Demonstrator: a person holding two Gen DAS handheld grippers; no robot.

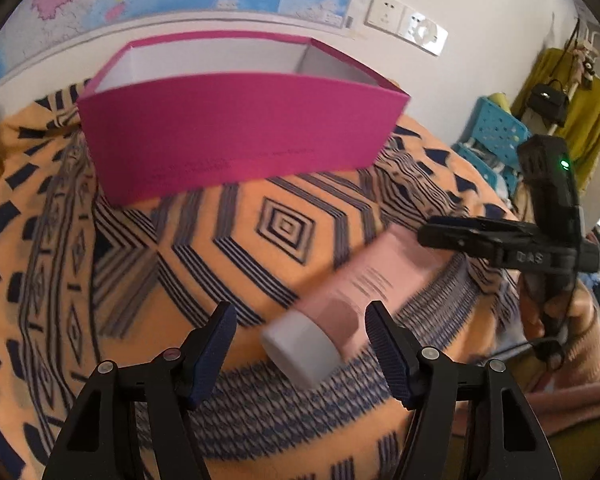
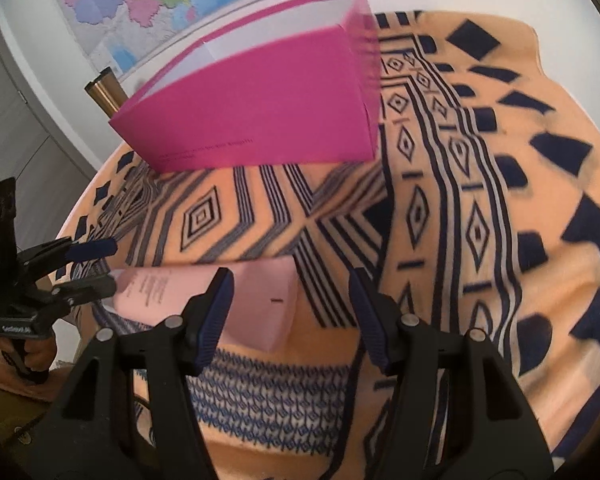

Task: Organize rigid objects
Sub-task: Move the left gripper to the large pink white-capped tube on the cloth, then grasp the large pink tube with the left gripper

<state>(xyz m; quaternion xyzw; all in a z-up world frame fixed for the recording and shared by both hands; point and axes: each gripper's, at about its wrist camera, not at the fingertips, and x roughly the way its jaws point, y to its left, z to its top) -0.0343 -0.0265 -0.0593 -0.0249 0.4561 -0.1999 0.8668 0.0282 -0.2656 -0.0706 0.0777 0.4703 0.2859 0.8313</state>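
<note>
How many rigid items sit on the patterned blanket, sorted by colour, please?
Magenta: 1, the open magenta cardboard box.
Pale pink: 1, the pale pink plastic tube with a white cap.
Total: 2.

Low wrist views, sharing magenta box (image 1: 236,128)

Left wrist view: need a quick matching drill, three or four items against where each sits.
Items:
1. magenta cardboard box
2. pink plastic tube with white cap
3. left tool
4. right tool

Places:
A. open, either side of the cap end
B. far side of the blanket
C. at the tube's crimped end
D. lying on the blanket

Pairs: 1-B, 2-D, 3-A, 4-C
</note>
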